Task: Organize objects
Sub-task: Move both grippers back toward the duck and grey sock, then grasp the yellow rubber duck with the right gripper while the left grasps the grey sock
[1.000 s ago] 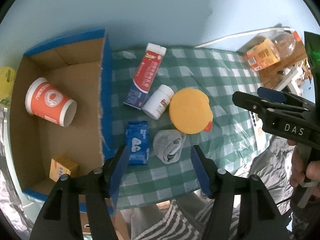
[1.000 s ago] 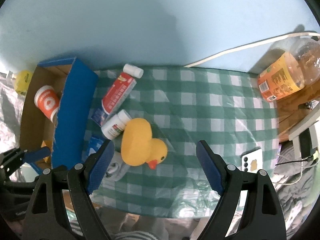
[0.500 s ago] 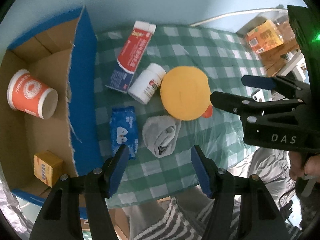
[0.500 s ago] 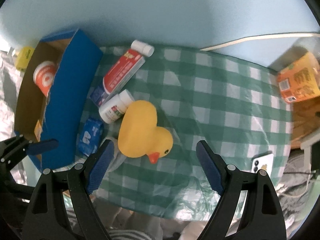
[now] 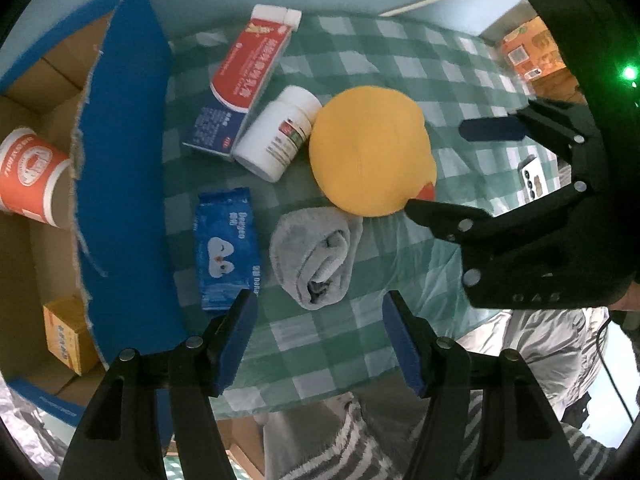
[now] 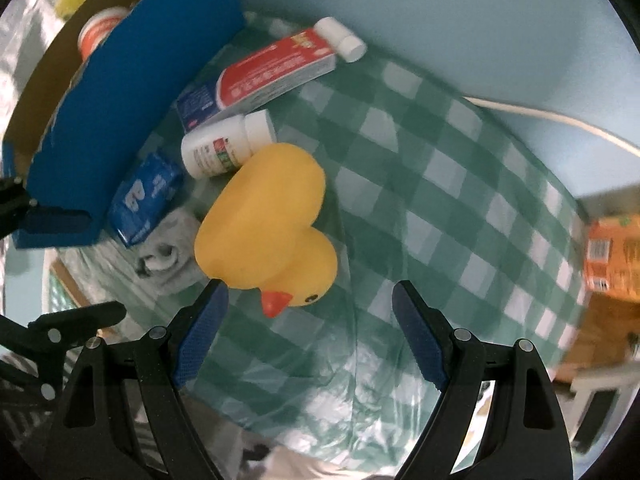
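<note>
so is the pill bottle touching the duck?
Touching. In the right wrist view the pill bottle lies against the duck with no cloth showing between them; the left wrist view shows the same.

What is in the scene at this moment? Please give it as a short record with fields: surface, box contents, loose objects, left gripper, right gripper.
surface: green checked cloth
box contents: cardboard box holds an orange paper cup and a small yellow carton
loose objects: toothpaste box, white pill bottle, rubber duck, blue tissue pack, rolled grey towel
left gripper: open, empty, before the towel
right gripper: open, empty, at the duck's beak
</note>
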The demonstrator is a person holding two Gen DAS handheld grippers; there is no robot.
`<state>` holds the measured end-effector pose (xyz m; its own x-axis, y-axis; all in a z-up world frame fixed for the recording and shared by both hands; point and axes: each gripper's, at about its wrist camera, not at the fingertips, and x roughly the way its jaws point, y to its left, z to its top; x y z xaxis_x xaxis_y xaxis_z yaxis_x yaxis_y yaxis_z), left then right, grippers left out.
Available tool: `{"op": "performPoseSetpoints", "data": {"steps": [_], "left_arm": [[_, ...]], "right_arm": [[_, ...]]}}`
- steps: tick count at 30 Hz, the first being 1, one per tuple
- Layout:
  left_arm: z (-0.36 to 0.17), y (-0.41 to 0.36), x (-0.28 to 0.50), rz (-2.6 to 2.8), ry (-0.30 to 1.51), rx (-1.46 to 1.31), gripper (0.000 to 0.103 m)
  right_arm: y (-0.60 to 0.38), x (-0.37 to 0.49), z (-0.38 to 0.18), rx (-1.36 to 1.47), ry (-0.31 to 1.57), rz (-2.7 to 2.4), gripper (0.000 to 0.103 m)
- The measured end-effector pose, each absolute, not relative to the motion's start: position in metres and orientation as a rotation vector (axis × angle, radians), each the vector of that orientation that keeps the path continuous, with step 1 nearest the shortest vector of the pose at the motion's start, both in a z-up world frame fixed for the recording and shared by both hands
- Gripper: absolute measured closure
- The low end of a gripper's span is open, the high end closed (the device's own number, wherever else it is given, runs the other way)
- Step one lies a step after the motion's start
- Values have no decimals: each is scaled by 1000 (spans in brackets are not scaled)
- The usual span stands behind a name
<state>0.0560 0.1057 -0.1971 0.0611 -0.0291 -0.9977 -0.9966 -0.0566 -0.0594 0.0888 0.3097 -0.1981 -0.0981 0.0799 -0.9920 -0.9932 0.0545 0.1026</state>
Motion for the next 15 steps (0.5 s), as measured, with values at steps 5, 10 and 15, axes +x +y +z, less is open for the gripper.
{"op": "performPoseSetpoints", "data": {"steps": [5, 10, 15], "left_arm": [[-210, 105, 58, 1202, 1172, -1320, 36], [-221, 106, 58, 1214, 1175, -1335, 36], [-231, 109, 58, 1232, 1184, -1328, 36]], "right_arm": [[317, 75, -211, -1183, 1186, 1309, 19], [322, 69, -224, -1223, 1174, 1324, 18], [330, 62, -232, -1225, 1145, 1338, 19]]}}
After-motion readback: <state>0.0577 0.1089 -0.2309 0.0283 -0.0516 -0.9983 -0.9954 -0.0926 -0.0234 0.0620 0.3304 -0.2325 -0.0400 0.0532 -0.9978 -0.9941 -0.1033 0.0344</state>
